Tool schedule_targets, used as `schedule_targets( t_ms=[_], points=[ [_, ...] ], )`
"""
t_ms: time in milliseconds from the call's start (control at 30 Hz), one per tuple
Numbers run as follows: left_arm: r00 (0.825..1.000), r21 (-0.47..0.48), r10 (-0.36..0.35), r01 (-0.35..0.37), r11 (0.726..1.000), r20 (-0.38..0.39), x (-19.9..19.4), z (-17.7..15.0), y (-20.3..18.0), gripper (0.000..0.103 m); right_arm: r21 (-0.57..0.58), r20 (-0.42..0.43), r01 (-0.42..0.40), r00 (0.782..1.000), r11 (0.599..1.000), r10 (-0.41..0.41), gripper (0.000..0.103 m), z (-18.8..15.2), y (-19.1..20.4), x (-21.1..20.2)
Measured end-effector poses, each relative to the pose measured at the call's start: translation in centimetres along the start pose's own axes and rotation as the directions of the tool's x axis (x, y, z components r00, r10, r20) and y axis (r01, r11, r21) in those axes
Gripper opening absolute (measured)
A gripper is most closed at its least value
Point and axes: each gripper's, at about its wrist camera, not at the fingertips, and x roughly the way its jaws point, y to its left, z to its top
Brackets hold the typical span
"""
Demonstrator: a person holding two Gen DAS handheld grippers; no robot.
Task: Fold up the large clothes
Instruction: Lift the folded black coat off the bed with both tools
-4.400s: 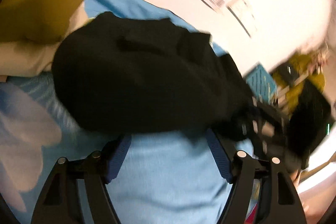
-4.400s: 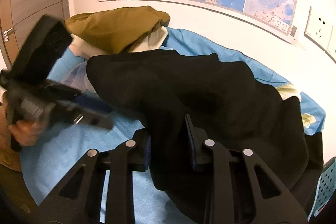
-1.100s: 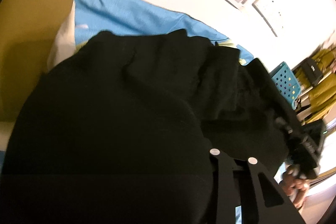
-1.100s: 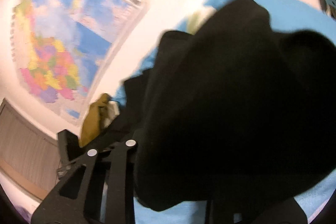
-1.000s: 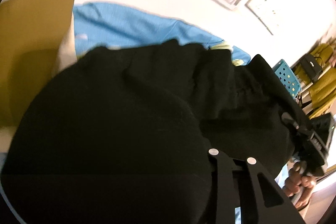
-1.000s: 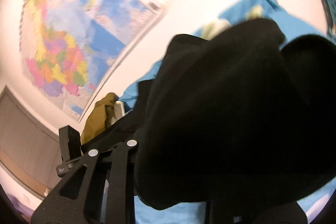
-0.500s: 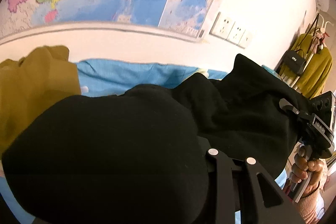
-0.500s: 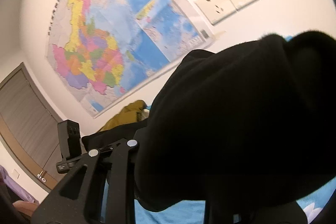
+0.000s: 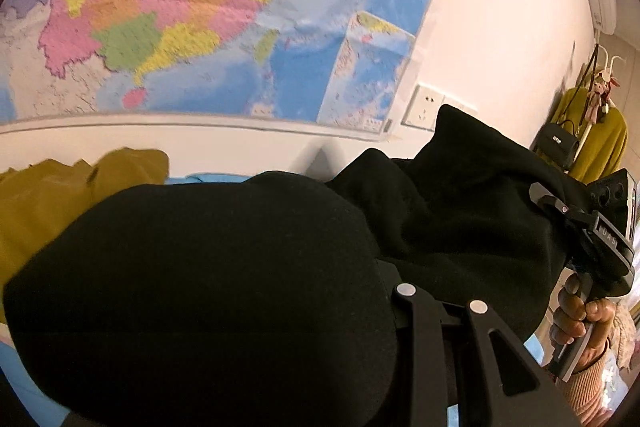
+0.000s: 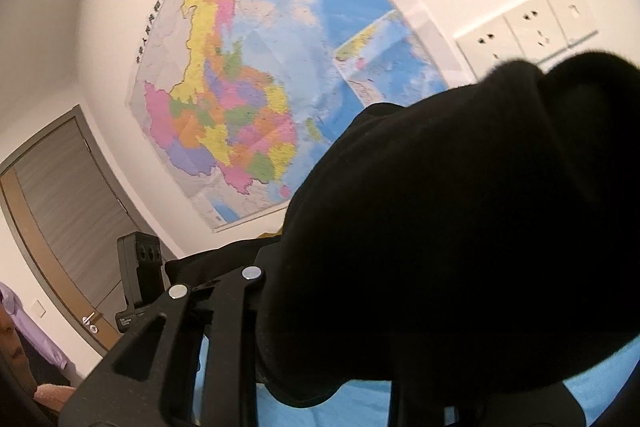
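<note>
A large black garment hangs lifted between my two grippers and fills the lower part of both views. My left gripper is shut on it; cloth covers its left finger and only the right finger shows. The right gripper is shut on another part of the black garment, with just its left finger showing. In the left wrist view the right gripper stands at the right edge in a person's hand, cloth bunched at its jaws. The left gripper's body shows low left in the right wrist view.
A blue bed sheet lies below the garment. An olive pile of clothes sits at the left by the wall. A big map and sockets are on the wall. A coat stand is far right, a door far left.
Both grippers have risen with the black garment still held. The views have tilted up, so the wall map now fills the top and little of the bed shows.
</note>
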Motion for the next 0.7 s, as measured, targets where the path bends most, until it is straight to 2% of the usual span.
schedule_targets(
  t_ms=[433,700],
  points=[
    [0.996,-0.023,0.055,-0.053,0.998,0.074,-4.9,6.5,3.8,0.031,-0.059,0.012,-0.1,0.995,0.993,0.101,0.025,3.8,2.6,4.6],
    [0.98,-0.019,0.13,-0.128,0.992,0.148,-8.1,10.5,6.2,0.031,-0.105,0.024,-0.174,0.984,0.979,0.178,0.025,6.5,4.5,8.1]
  ],
)
